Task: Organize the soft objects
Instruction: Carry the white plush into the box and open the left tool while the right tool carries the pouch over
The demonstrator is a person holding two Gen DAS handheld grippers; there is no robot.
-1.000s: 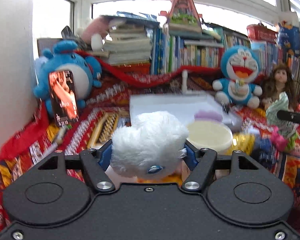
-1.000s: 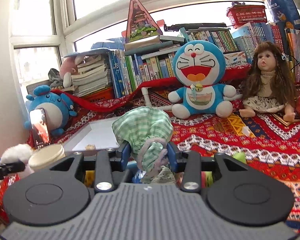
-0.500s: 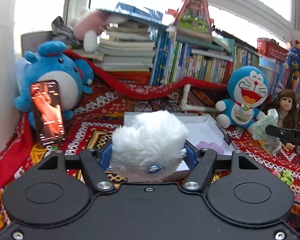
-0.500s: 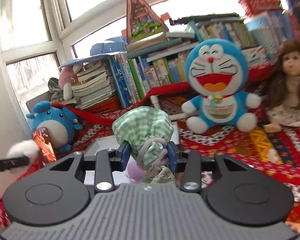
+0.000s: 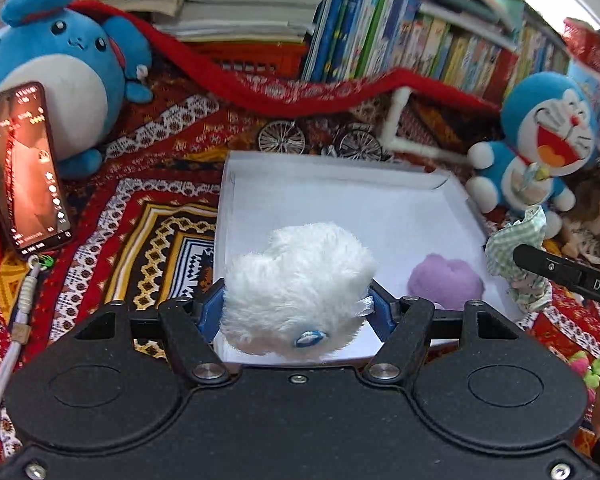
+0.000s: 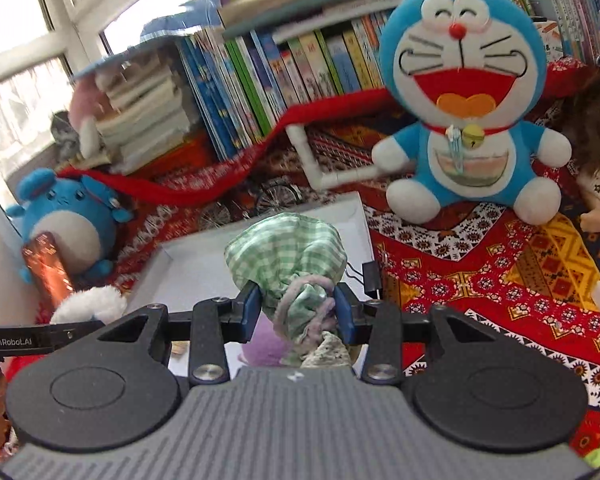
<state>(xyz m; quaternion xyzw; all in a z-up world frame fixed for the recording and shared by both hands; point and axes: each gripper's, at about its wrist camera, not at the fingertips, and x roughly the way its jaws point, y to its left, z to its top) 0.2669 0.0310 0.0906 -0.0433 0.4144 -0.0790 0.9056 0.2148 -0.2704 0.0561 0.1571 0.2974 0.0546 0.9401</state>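
Left gripper (image 5: 298,312) clamps white fluffy toy (image 5: 296,288), right gripper (image 6: 296,312) clamps green checked bundle (image 6: 286,256); lower both inside white tray (image 5: 340,200), clear of purple puff (image 5: 446,280), before releasing

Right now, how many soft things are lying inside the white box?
1. Only the purple plush lies inside the white box, near its right wall. The white fluffy toy and the green checked pouch are held above it. Something could be hidden beneath them.
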